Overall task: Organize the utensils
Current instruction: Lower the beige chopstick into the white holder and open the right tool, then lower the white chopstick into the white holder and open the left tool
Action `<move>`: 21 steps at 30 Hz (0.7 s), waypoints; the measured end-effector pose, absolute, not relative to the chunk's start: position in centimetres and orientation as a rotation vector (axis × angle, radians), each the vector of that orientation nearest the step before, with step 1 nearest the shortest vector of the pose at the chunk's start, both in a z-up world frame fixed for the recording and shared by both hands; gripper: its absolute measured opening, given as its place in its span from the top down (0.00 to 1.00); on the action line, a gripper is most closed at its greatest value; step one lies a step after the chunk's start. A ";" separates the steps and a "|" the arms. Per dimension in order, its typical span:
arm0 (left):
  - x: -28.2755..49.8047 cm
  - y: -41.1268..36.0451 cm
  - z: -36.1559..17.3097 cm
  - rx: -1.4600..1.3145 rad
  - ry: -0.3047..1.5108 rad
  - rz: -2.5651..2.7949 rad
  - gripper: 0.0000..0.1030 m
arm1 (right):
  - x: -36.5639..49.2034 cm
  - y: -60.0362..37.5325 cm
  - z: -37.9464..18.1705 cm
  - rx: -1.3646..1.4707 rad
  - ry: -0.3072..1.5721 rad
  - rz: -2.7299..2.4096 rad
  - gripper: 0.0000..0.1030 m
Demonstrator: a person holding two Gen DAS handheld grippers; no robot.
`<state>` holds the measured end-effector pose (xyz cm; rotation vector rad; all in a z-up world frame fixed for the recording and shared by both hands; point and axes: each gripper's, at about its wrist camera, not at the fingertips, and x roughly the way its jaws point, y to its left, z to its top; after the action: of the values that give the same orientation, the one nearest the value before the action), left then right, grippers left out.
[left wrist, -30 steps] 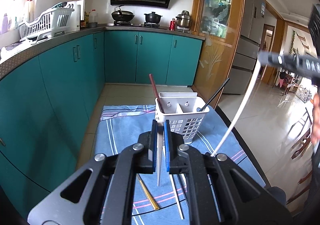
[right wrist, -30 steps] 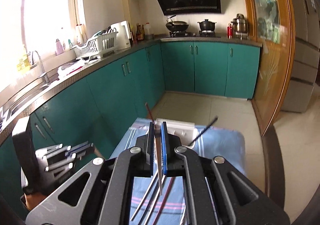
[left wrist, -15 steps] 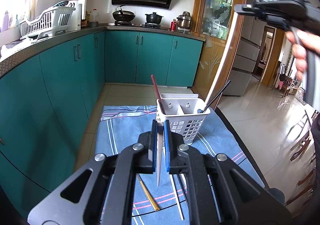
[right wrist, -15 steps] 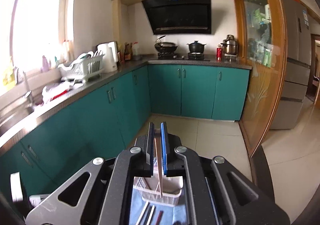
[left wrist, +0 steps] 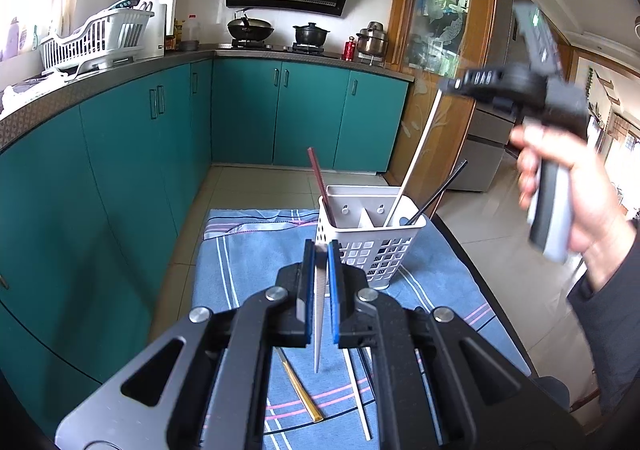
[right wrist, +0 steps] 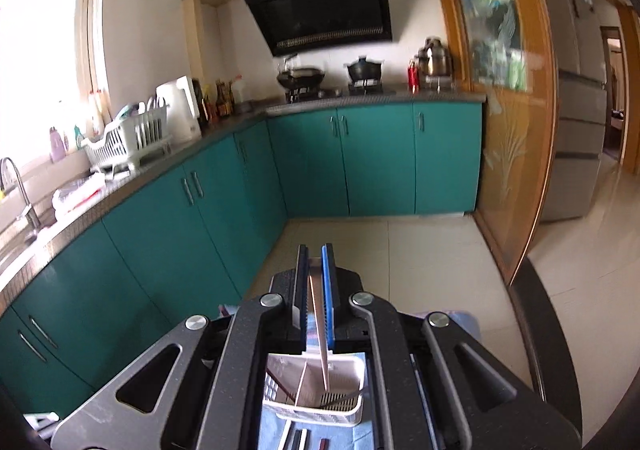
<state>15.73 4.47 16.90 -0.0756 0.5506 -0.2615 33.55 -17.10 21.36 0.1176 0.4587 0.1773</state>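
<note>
The left gripper (left wrist: 320, 250) is hovering near the camera over a blue striped cloth (left wrist: 240, 258), its jaws pinching a thin pale stick that's hanging down between the blue pads. Just beyond it a white caddy (left wrist: 370, 246) w/ perforated sides is standing on the cloth — a dark red chopstick (left wrist: 318, 174) is leaning in its left compartment and a black chopstick (left wrist: 440, 190) in the right. The right gripper (left wrist: 444, 84), gripped by a hand (left wrist: 568, 186) at the far right, is pinching a white chopstick (left wrist: 418, 154) by its top end; the lower end is dipping into the caddy's right compartment, the stick tilting. In the right wrist view the jaws are pressing together on that stick directly above the caddy (right wrist: 316, 390). A gold chopstick (left wrist: 300, 386) and another white one (left wrist: 358, 390) are lying flat on the near cloth, approx. side by side but apart.
</note>
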 end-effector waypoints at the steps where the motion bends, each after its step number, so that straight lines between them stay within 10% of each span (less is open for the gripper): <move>1: 15.7 4.4 16.9 -0.075 0.551 -0.261 0.94 | 33.7 -17.1 20.6 0.125 0.471 0.182 0.93; 4: 15.7 4.3 16.8 -0.075 0.552 -0.262 0.94 | 34.1 -17.2 18.8 0.139 0.516 0.208 0.92; 8: 15.8 4.2 16.7 -0.072 0.554 -0.258 0.94 | 32.1 -17.7 18.1 0.119 0.475 0.199 0.49; 14: 15.8 3.9 16.6 -0.063 0.552 -0.243 0.94 | 22.3 -20.7 16.3 0.141 0.247 0.211 0.19; 21: 15.9 2.8 16.3 -0.028 0.557 -0.219 0.94 | 14.1 -20.2 4.6 0.036 0.294 0.248 0.17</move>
<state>15.90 2.76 16.30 -0.0276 0.5569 -0.2192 14.06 -20.16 4.64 0.0358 0.2936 0.2485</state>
